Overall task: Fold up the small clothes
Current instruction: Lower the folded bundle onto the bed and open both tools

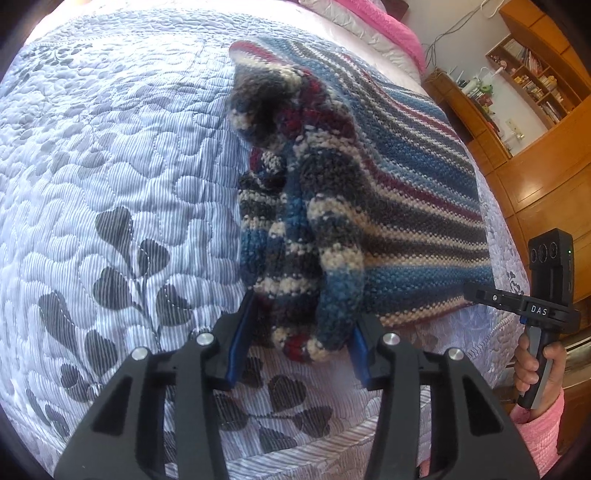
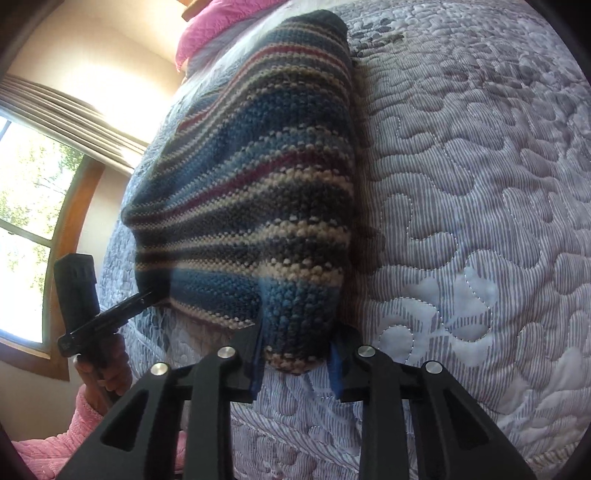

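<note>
A striped knitted sweater [image 1: 406, 192] is being held above the quilted bedspread [image 1: 110, 166], near its front edge. Its bunched corner is being clamped by the left gripper [image 1: 301, 338], and another bunched corner is being pinched by the right gripper [image 2: 297, 354].

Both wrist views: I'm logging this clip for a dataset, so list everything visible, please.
Striped knitted garment: one; blue, grey, cream and dark red; on the bed, near edge bunched and held at two points.
Quilted bedspread: one; pale lilac-grey with dark leaf print; covers the bed.
Pink quilted cover: one; pink; far end of the bed.
Wooden shelving unit: one; brown; beside the bed, holding books and small items.
Window: one; wooden frame, pleated blind above; left wrist's side.
Left gripper: black, blue pads; clamped on a bunched knit fold.
Right gripper: black; clamped on the garment's corner.
Hand: pink sleeve, on the right gripper's handle.
</note>
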Demonstrator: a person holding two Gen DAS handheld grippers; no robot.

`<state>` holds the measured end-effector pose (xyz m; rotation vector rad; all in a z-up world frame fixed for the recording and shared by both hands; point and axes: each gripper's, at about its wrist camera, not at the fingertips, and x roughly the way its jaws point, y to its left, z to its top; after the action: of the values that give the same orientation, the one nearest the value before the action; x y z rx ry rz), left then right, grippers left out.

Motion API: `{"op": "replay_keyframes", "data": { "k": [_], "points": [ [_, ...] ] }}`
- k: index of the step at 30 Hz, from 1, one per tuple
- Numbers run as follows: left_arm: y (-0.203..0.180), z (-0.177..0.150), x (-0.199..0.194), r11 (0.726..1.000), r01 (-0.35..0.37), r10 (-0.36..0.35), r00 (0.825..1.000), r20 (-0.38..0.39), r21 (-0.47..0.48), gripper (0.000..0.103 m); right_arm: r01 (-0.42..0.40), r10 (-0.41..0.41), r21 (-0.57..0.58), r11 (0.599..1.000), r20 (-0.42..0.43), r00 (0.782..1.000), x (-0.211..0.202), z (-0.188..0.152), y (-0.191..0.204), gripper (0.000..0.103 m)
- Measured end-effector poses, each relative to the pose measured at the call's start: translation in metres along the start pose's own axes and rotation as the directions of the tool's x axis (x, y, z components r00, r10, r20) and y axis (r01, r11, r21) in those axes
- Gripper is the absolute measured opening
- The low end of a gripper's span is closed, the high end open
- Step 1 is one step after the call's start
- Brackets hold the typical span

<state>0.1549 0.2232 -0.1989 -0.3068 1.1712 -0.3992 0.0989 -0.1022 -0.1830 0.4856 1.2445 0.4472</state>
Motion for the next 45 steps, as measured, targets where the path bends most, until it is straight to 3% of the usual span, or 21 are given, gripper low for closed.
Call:
{"op": "replay_keyframes", "data": {
  "k": [17,27,34,45],
  "points": [
    [0.004,-0.027,-0.004,1.000,0.003,-0.001,0.999,0.038,-0.030,0.049,0.048,-0.049,0.003,0.999,0.036,0.998,0.010,-0.001,0.006,0.029],
    [-0.006,-0.055,-0.028,0.998,-0.056,0.057,0.997,0.052,-0.024,0.058,0.064,-0.064,-0.002,0.998,0.055,0.996,-0.004,-0.012,0.011,0.045],
    [-0.009,-0.074,-0.044,0.995,-0.093,0.094,0.994,0.057,-0.024,0.065,0.136,-0.134,-0.043,0.990,0.056,0.989,-0.010,-0.031,0.022,0.052],
    [-0.008,-0.103,-0.062,0.978,-0.199,0.202,0.978,0.049,-0.060,0.069,0.239,-0.235,-0.058,0.969,0.072,0.969,-0.013,-0.066,0.040,0.055]
  ]
}}
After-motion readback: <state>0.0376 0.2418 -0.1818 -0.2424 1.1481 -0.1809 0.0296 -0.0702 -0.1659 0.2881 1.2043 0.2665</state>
